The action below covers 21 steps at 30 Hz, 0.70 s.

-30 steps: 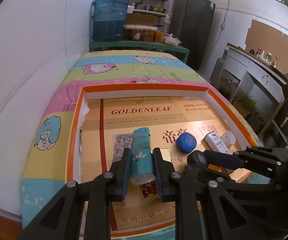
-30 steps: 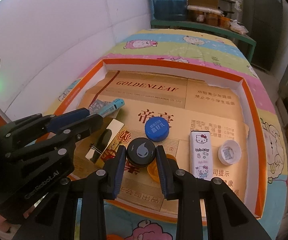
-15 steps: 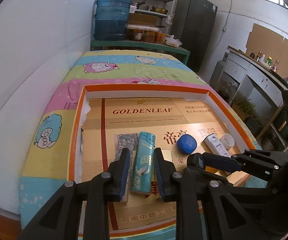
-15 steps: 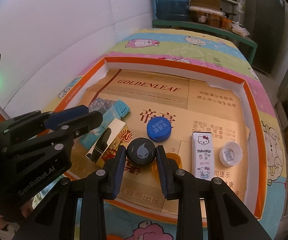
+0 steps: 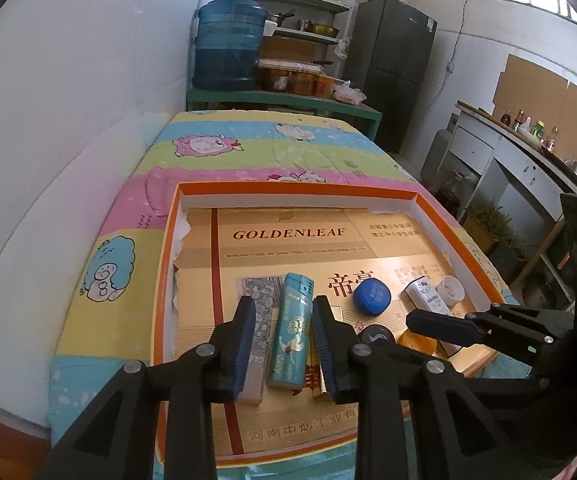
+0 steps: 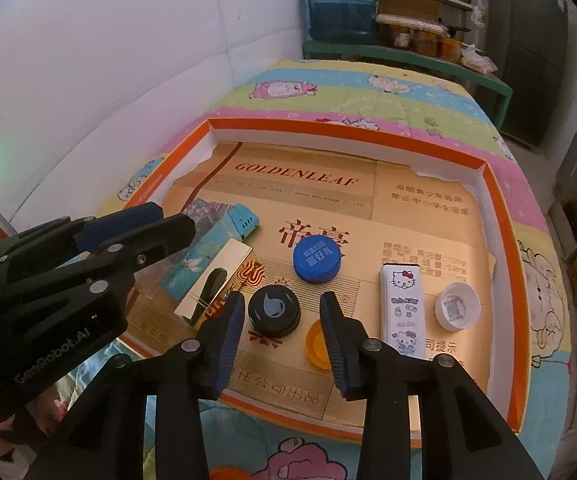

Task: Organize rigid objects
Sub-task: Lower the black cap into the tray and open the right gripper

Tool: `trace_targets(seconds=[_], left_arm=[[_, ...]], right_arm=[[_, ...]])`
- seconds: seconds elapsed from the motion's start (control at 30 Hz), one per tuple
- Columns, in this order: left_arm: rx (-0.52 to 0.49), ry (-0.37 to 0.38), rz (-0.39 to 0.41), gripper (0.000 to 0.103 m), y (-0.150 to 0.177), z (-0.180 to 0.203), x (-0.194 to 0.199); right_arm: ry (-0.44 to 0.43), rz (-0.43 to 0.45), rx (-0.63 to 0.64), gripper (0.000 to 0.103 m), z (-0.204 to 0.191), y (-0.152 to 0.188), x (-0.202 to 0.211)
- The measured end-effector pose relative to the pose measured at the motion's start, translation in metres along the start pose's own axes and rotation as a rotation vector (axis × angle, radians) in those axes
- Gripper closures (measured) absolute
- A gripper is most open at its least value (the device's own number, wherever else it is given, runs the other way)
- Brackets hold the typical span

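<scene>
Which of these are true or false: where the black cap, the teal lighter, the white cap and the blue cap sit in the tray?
1. The black cap lies between the right gripper fingers. True.
2. The teal lighter stands upright. False: it lies flat between the left gripper fingers, which are opening.
3. The white cap lies right of the Hello Kitty box. True.
4. The blue cap is stacked on the black cap. False: they lie apart in the tray.

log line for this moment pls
left hand-held gripper: opening, teal lighter between jaws | right hand-held gripper: opening, black cap between jaws | both lying in tray
</scene>
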<state>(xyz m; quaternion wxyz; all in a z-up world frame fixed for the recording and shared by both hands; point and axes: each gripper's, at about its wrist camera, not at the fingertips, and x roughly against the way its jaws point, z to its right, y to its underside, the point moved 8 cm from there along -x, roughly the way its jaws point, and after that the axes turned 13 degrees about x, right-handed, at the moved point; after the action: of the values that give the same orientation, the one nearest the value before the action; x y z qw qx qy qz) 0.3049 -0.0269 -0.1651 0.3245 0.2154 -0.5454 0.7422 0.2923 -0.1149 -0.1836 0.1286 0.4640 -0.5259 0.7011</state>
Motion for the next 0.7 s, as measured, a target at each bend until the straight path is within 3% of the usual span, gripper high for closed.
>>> trace_targets(seconds=[0.17, 0.3, 0.6, 0.7], left_arm=[[-0.004, 0.001, 0.008, 0.072, 0.0, 0.002, 0.007], [-0.01, 0.006, 0.015, 0.056, 0.0, 0.003, 0.012], [-0.017, 0.004, 0.025, 0.054, 0.004, 0.005, 0.028], [-0.017, 0.002, 0.03, 0.053, 0.006, 0.004, 0.035]], right_arm=[[0.01, 0.013, 0.0, 0.063, -0.001, -0.001, 0.009], [0.016, 0.019, -0.002, 0.063, -0.003, -0.001, 0.016], [0.036, 0.031, -0.013, 0.062, -0.006, 0.004, 0.034], [0.051, 0.037, -0.023, 0.057, -0.005, 0.006, 0.04]])
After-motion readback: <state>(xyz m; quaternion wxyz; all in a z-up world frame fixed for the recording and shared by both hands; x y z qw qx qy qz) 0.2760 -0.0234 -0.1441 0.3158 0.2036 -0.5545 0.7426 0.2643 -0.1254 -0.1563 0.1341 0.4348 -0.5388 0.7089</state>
